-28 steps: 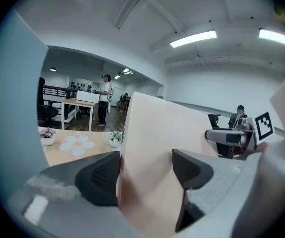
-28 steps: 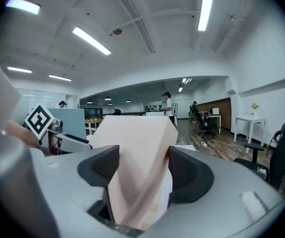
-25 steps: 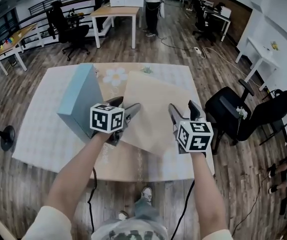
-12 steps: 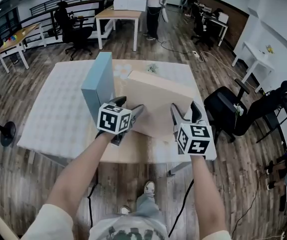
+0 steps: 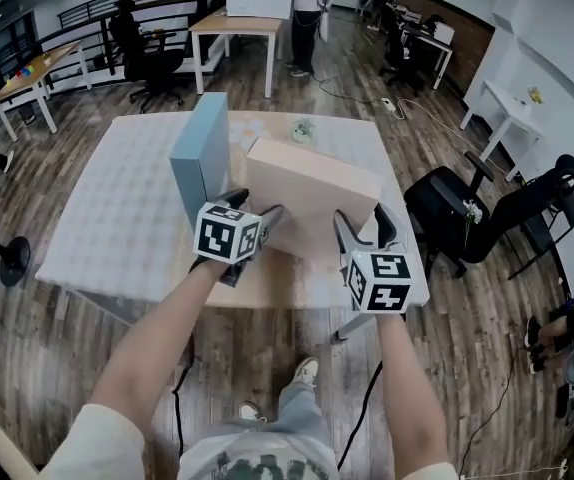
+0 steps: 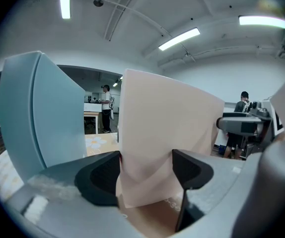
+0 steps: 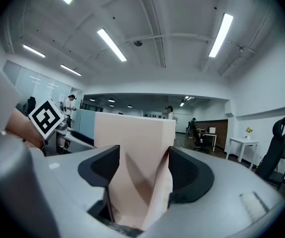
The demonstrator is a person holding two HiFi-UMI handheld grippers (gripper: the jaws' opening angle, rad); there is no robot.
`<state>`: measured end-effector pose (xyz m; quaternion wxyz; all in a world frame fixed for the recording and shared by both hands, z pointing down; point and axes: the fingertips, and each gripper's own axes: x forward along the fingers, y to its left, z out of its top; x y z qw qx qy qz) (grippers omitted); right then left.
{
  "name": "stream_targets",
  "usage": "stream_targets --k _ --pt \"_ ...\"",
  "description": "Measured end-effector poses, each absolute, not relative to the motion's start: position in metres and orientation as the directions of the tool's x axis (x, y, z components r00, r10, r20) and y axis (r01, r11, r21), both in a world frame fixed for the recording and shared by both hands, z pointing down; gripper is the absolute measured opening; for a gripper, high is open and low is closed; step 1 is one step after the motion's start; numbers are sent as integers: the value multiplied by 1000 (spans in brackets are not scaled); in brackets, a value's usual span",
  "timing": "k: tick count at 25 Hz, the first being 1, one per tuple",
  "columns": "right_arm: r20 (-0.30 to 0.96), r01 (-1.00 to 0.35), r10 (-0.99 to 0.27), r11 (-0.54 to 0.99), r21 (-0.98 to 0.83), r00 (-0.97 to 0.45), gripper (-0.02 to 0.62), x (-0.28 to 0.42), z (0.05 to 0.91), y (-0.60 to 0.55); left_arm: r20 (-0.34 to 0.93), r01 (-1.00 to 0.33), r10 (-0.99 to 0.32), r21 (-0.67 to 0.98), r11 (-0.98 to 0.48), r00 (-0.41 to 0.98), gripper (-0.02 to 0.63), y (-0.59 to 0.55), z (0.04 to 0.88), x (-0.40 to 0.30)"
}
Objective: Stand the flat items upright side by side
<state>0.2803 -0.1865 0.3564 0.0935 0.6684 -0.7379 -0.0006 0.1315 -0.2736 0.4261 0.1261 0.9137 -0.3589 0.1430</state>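
A flat beige box [image 5: 312, 193] is tilted up on the white table [image 5: 117, 208], its near edge held at both corners. My left gripper [image 5: 254, 208] is shut on the near left corner, and the beige box [image 6: 167, 133] fills the gap between its dark pads. My right gripper [image 5: 364, 218] is shut on the near right corner, with the beige box [image 7: 132, 152] pressed between its pads. A flat light blue box [image 5: 202, 158] stands upright on edge just left of the beige one, and the blue box [image 6: 38, 113] is close beside the left jaw.
A small pale ornament [image 5: 302, 128] lies on the table behind the boxes. A black office chair [image 5: 487, 218] stands off the table's right side. Further back are a wooden table [image 5: 237, 28] and a standing person [image 5: 302, 18]. The table's front edge is just under my grippers.
Both grippers have tipped the beige box up from lying nearly flat to a steep tilt. It now stands closer beside the blue box, which looks more upright.
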Motion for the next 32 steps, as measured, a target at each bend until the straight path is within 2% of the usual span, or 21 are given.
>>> stream_targets --k 8,14,21,32 --pt "200 -976 -960 211 51 -197 314 286 364 -187 337 -765 -695 154 -625 635 347 -268 420 127" --pt "214 -943 -922 332 7 -323 349 308 372 -181 306 -820 -762 156 -551 571 347 -242 416 138" --pt "227 -817 -790 574 -56 -570 429 309 381 -202 269 -897 -856 151 -416 442 347 -217 400 163" --pt "235 -707 -673 698 -111 -701 443 289 392 -235 278 -955 -916 142 -260 290 347 -177 398 177"
